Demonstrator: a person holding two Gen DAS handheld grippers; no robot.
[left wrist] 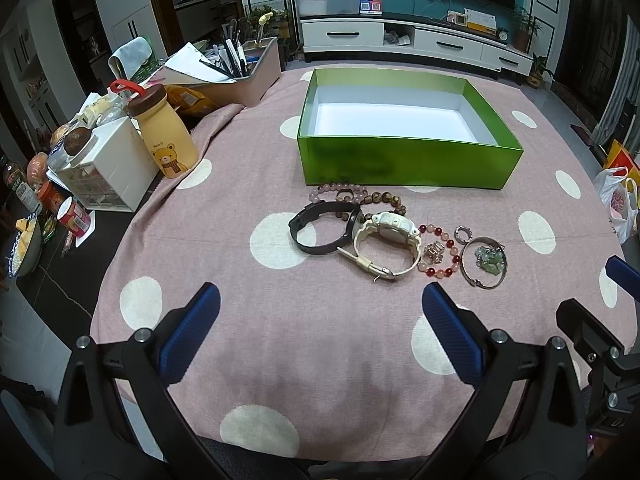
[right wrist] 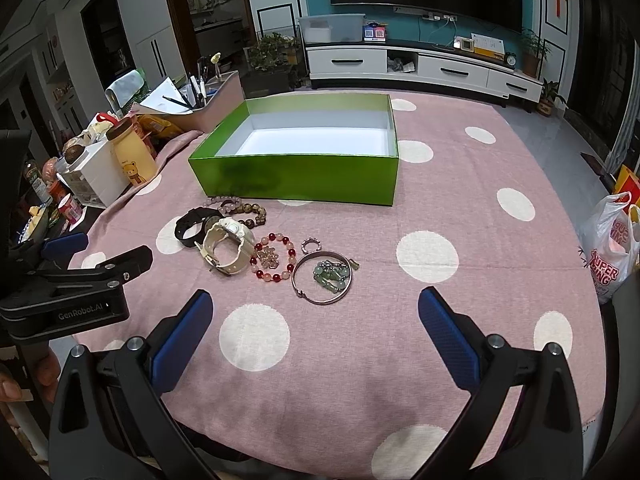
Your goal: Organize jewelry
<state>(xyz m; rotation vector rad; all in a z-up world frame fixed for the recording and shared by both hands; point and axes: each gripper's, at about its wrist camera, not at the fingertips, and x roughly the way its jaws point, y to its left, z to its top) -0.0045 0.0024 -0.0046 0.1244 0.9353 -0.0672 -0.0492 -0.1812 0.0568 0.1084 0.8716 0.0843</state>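
An empty green box (left wrist: 408, 160) (right wrist: 296, 178) with a white floor stands on the pink dotted tablecloth. In front of it lies a row of jewelry: pink and brown bead bracelets (left wrist: 352, 196), a black watch (left wrist: 320, 228) (right wrist: 192, 226), a white watch (left wrist: 384, 246) (right wrist: 226, 248), a red-and-pink bead bracelet (left wrist: 438, 254) (right wrist: 274, 258), a small ring (left wrist: 464, 234) (right wrist: 312, 244), and a silver bangle around green jade pieces (left wrist: 484, 262) (right wrist: 324, 276). My left gripper (left wrist: 320, 304) is open near the table's front, short of the watches. My right gripper (right wrist: 316, 308) is open just before the bangle.
At the left sit a yellow bear bottle (left wrist: 168, 136), a white drawer unit (left wrist: 108, 168), a pen holder (left wrist: 248, 68) and snacks. A plastic bag (right wrist: 612, 244) hangs off the right edge. A TV cabinet (left wrist: 416, 40) stands behind.
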